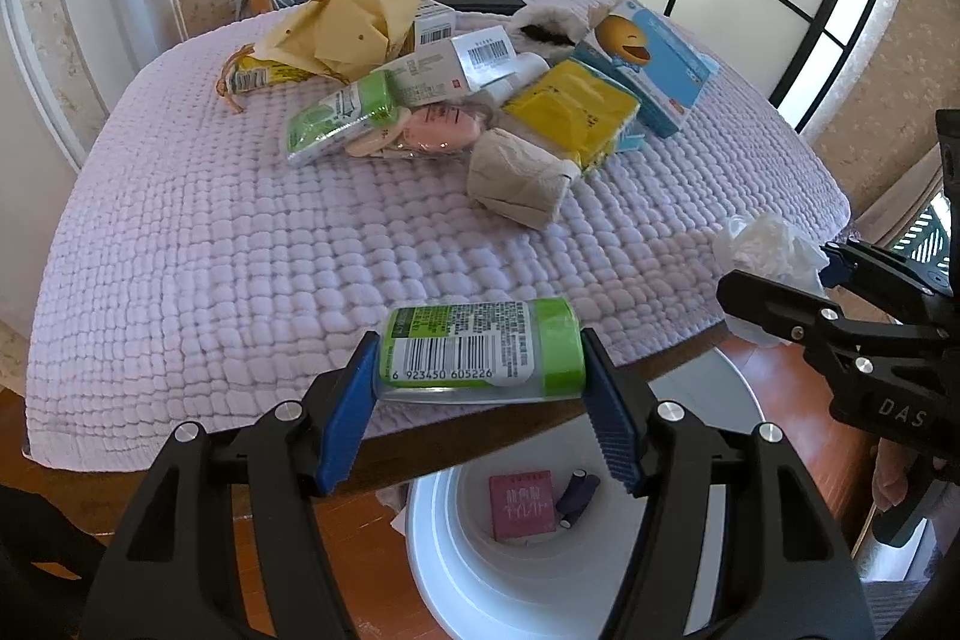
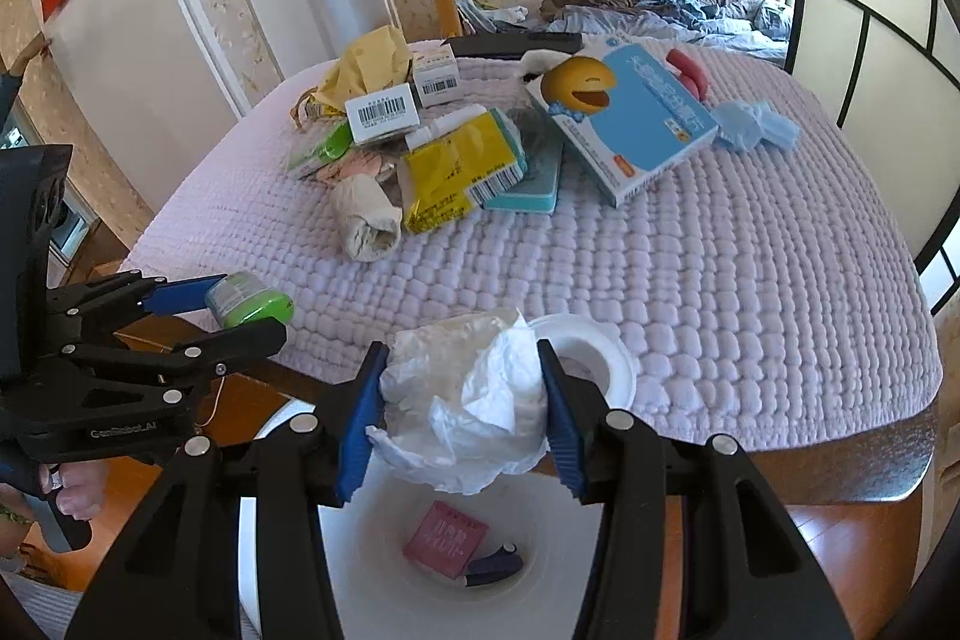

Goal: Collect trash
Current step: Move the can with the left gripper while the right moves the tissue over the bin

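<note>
My left gripper (image 1: 480, 382) is shut on a green gum bottle (image 1: 483, 349) with a barcode label, held at the table's front edge above the white bin (image 1: 456, 568). It also shows in the right wrist view (image 2: 249, 304). My right gripper (image 2: 462, 400) is shut on a crumpled white tissue (image 2: 468, 406), held over the bin (image 2: 372, 556); the tissue also shows in the left wrist view (image 1: 765, 250). A pink card (image 2: 445, 538) and a dark roll (image 2: 495, 565) lie in the bin.
A pile on the lilac table cover (image 1: 240, 232): yellow packet (image 1: 570, 112), blue box (image 1: 651, 58), brown paper roll (image 1: 519, 178), second green bottle (image 1: 336, 121), yellow paper bag (image 1: 354, 22), white boxes. A white tape ring (image 2: 591, 352) and blue mask (image 2: 753, 127) lie on the table.
</note>
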Action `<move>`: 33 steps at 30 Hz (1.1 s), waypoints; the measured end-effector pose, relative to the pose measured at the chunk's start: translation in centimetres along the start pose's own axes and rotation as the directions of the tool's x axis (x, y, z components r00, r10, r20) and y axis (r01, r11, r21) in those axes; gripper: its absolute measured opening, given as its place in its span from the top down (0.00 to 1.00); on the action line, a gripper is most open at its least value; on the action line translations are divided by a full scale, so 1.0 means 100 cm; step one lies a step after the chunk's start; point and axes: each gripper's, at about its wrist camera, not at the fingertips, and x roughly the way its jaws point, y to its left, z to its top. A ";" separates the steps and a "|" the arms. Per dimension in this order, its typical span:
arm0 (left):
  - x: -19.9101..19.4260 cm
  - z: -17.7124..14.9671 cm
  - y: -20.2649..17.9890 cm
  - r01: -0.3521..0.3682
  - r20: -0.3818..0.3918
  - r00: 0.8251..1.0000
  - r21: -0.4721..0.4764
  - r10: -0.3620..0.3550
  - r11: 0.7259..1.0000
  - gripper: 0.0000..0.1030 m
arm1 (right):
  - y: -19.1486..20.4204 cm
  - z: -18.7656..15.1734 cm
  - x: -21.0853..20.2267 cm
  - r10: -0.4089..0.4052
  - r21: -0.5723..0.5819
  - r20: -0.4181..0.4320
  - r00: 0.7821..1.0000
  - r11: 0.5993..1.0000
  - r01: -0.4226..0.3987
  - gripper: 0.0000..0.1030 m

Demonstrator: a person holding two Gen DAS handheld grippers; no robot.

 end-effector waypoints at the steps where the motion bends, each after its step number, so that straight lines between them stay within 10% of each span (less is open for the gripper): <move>1: 0.000 -0.001 -0.001 -0.001 0.001 1.000 0.000 0.001 1.000 0.36 | -0.001 0.000 0.001 0.001 0.004 -0.001 1.000 1.000 -0.001 0.54; 20: -0.006 0.002 -0.002 -0.022 0.040 0.999 -0.018 0.023 1.000 0.36 | -0.010 0.030 0.025 0.019 0.069 0.045 0.999 0.997 -0.023 0.54; 31: -0.006 -0.001 0.014 -0.050 0.015 0.999 -0.055 0.050 0.997 0.36 | 0.039 0.033 0.050 -0.027 -0.111 0.046 0.999 0.993 0.032 0.52; 33: -0.007 0.000 0.015 -0.052 0.019 0.998 -0.052 0.053 0.997 0.36 | 0.041 0.031 0.050 -0.058 -0.134 0.054 0.997 0.989 0.064 0.38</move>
